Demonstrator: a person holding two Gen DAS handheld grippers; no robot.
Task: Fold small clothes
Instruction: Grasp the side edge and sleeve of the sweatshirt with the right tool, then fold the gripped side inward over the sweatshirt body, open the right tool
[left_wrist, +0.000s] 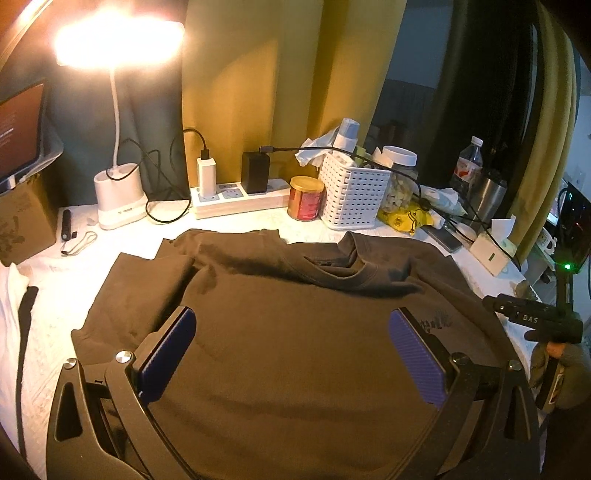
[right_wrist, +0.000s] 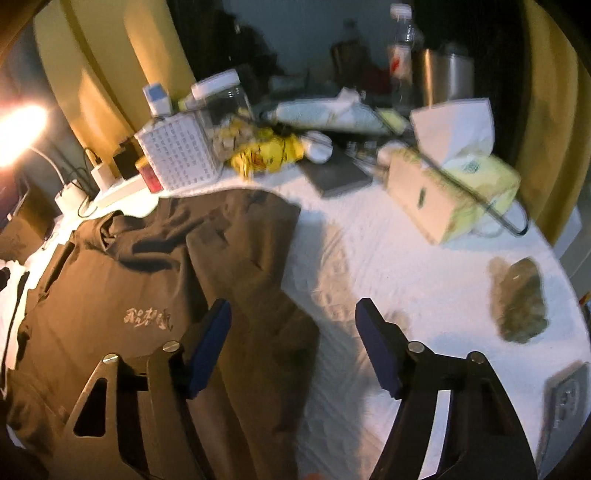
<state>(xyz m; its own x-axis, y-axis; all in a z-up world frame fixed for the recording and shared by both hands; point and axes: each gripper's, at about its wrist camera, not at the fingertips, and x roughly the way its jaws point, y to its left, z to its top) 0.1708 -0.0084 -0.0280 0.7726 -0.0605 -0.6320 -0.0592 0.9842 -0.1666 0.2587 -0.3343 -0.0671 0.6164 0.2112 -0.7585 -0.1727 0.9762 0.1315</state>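
A dark brown T-shirt (left_wrist: 288, 325) lies spread face up on the white-covered table (left_wrist: 66, 280), collar toward the back, its left sleeve folded inward. My left gripper (left_wrist: 291, 328) hovers open and empty above the shirt's middle. In the right wrist view the shirt (right_wrist: 122, 280) shows a pale printed logo, and its right sleeve (right_wrist: 266, 280) hangs out over the white cover. My right gripper (right_wrist: 293, 325) is open and empty above that sleeve's edge. The right gripper's body also shows in the left wrist view (left_wrist: 535, 319), beside the shirt's right side.
Along the back stand a lit desk lamp (left_wrist: 118, 192), a power strip (left_wrist: 240, 195), a red can (left_wrist: 306, 198), a white basket (left_wrist: 352, 192), a jar, a bottle and a steel cup. A tissue box (right_wrist: 454, 192), a phone (right_wrist: 336, 173) and a grey-green lump (right_wrist: 521, 306) lie right of the shirt.
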